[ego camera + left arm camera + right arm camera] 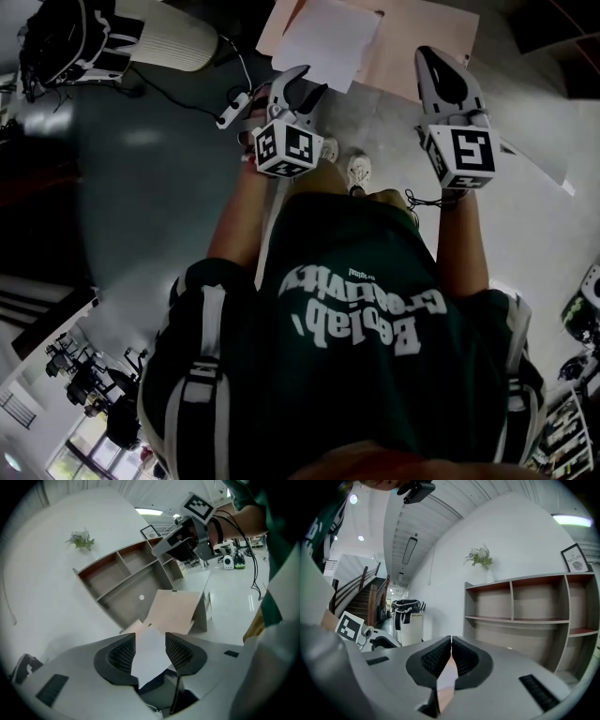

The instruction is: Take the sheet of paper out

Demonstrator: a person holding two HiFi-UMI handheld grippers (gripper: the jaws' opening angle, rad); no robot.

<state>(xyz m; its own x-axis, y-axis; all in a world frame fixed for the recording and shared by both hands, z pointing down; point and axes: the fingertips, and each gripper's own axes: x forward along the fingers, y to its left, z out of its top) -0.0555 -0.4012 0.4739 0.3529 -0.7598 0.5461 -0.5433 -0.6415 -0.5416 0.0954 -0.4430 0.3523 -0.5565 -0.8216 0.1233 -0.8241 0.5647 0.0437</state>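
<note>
The left gripper (150,643) is seen with jaws apart, a white sheet of paper (148,660) between them. A tan folder (173,611) is seen beyond, under the right gripper (185,545).

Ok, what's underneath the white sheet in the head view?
A tan envelope lies under the white sheet, showing past its left and right edges. The part of it that the sheet covers can't be seen.

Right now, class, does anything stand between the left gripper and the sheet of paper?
Nothing visible does. The white sheet lies between the open jaws of the left gripper. The tan folder, pinched by the right gripper, is just beyond it.
</note>
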